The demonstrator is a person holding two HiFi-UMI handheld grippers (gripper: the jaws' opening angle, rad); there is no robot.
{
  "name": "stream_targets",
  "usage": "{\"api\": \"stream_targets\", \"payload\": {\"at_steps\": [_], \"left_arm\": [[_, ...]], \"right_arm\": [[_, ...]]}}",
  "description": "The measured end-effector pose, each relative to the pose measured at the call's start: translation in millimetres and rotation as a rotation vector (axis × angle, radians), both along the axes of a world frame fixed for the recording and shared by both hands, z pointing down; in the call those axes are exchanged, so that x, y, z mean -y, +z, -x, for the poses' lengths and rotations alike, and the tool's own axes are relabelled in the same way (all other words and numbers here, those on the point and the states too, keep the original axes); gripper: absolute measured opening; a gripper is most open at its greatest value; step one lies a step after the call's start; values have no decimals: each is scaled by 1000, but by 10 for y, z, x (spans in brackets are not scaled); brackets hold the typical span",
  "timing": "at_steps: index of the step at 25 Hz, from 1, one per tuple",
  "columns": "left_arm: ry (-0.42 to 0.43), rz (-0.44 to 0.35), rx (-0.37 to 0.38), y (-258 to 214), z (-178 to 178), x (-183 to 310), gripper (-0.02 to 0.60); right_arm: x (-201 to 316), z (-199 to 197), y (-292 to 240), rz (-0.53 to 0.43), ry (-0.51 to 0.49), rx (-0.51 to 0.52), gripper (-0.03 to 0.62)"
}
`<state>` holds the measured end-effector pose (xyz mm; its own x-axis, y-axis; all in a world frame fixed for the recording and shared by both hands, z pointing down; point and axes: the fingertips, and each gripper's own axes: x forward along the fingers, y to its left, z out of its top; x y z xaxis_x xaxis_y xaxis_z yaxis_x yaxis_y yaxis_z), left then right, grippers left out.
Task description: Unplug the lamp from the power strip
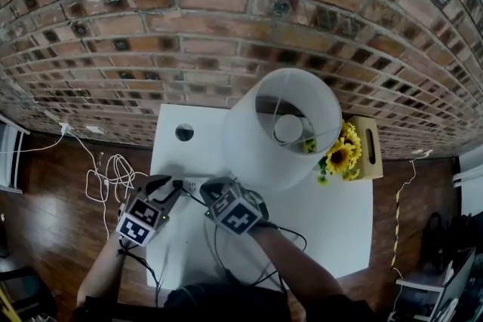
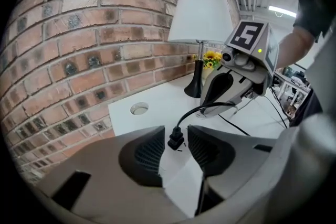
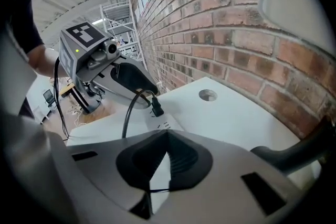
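The black plug point(image 2: 176, 140) is small and blocky. It sits in the white power strip point(image 3: 163, 124), which lies flat on the white surface point(image 1: 332, 215) near its left edge and is hard to outline, white on white. The plug stands up out of the strip, its long axis rising from the surface. Its black cord point(image 2: 205, 107) leaves the top, arches over and falls back toward the person. Our left claw point(image 2: 176, 127) has its jaws apart on either side of the plug, with a gap on both sides and no pad pressing on it. Our right claw point(image 3: 167, 135) has its jaws together at the tips with nothing between them. It hangs just beside the plug on the far side from the left claw, with the cord looping in front of it. Past both stands the lamp point(image 1: 283, 128) with its wide white shade and black base point(image 2: 195, 84), and in the head view the shade covers part of the surface. Next to it are sunflowers point(image 1: 341, 154) and a wooden box point(image 1: 368, 147). A round hole point(image 1: 184, 133) is cut in the surface near the brick wall point(image 1: 226, 11), and white cables point(image 1: 109, 177) lie on the wooden floor point(image 1: 45, 192).
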<state>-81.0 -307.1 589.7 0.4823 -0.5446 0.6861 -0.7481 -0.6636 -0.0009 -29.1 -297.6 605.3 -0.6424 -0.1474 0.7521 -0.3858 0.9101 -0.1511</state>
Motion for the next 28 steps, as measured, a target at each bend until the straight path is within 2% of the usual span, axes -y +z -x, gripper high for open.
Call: {"api": "stream_targets", "payload": {"at_steps": [8, 13, 18, 28], "left_arm": [[27, 20, 39, 155, -56, 39, 153], [28, 25, 51, 213, -42, 38, 115], [39, 32, 41, 242, -64, 15, 107], [27, 45, -34, 195, -82, 66, 107]], "right_arm": [[-8, 43, 105, -7, -28, -22, -11], [-18, 92, 131, -20, -55, -41, -11], [-67, 78, 207, -28, -61, -84, -6], [-18, 68, 204, 18, 35, -54, -3]]}}
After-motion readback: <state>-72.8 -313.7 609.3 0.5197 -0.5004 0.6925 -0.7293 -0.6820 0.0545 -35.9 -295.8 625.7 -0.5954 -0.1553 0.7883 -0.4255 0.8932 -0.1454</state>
